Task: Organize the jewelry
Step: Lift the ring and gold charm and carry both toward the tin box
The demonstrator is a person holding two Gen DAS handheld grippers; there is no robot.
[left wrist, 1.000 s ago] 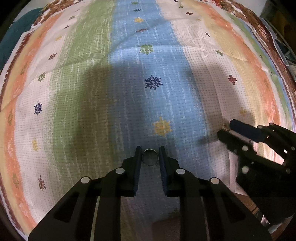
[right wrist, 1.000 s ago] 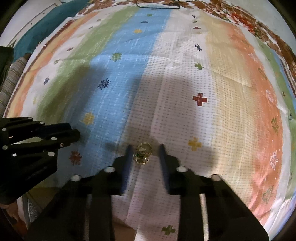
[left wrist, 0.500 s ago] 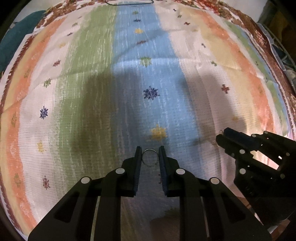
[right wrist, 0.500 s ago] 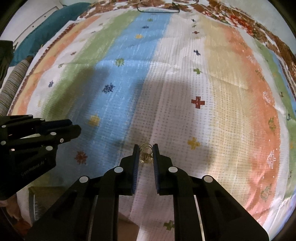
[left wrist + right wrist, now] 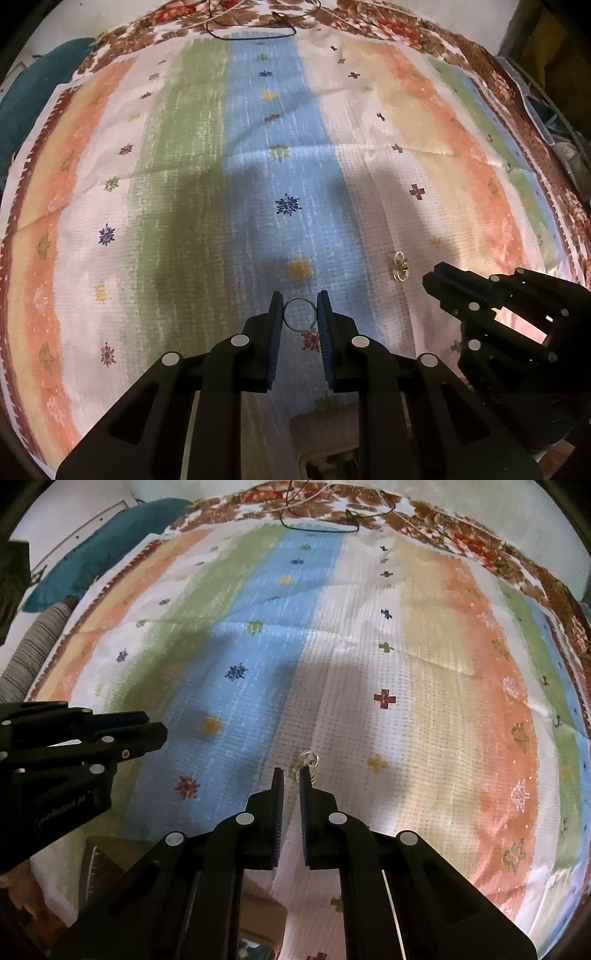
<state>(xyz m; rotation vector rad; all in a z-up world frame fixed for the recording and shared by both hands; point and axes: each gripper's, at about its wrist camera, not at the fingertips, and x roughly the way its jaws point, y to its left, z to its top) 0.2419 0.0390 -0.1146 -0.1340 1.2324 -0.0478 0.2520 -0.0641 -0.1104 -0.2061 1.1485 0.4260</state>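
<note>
My left gripper [image 5: 300, 295] is shut on a thin silver ring [image 5: 300, 329], held upright between its pads above the striped cloth [image 5: 184, 184]. A small gold jewelry cluster [image 5: 400, 266] lies on the white stripe, a little apart from my right gripper [image 5: 430, 277]. In the right wrist view the cluster [image 5: 306, 761] sits just beyond the tips, partly behind the right fingertip [image 5: 303, 775]. My right gripper [image 5: 291, 771] has its jaws closing to a narrow slit with nothing between the pads. My left gripper [image 5: 155, 727] reaches in from the left there; its ring is hidden.
A black cord [image 5: 251, 35] lies at the cloth's far edge. A teal cushion [image 5: 103, 557] and grey striped fabric [image 5: 33, 653] sit at the left. A wire rack [image 5: 554, 122] stands at the right. A beige box [image 5: 325, 424] shows below the near edge.
Both grippers have risen from the cloth. The right jaws have closed; the gold cluster, earlier between them, now sits beyond their tips. The left gripper still holds the ring.
</note>
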